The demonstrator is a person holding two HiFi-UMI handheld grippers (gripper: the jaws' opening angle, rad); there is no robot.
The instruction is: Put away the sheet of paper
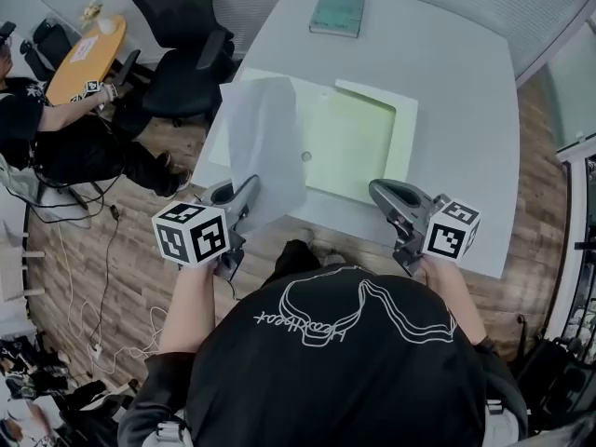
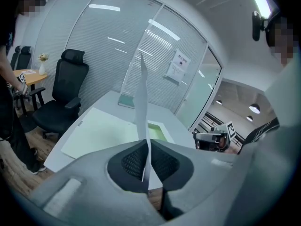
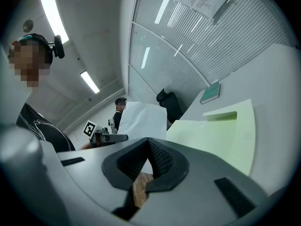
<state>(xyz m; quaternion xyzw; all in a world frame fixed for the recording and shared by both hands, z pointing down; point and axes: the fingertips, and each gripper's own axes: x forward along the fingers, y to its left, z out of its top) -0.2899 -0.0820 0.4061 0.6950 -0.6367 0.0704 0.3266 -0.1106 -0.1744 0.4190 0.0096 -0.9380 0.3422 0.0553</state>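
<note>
My left gripper (image 1: 248, 192) is shut on the lower edge of a white sheet of paper (image 1: 265, 147), which stands upright above the table's near left edge. In the left gripper view the paper (image 2: 142, 98) shows edge-on, pinched between the pads of the left gripper (image 2: 146, 149). A pale green folder (image 1: 352, 142) lies open on the white table (image 1: 447, 91), just right of the sheet. My right gripper (image 1: 384, 194) hovers at the table's front edge by the folder's near right corner. Its jaws are shut with nothing between them; the right gripper (image 3: 149, 147) sees the paper (image 3: 141, 121) and folder (image 3: 221, 131).
A teal book (image 1: 337, 12) lies at the table's far edge. A black office chair (image 1: 182, 54) stands left of the table. Further left a seated person (image 1: 37, 119) is at a round wooden table (image 1: 84, 49). Glass walls with blinds stand behind.
</note>
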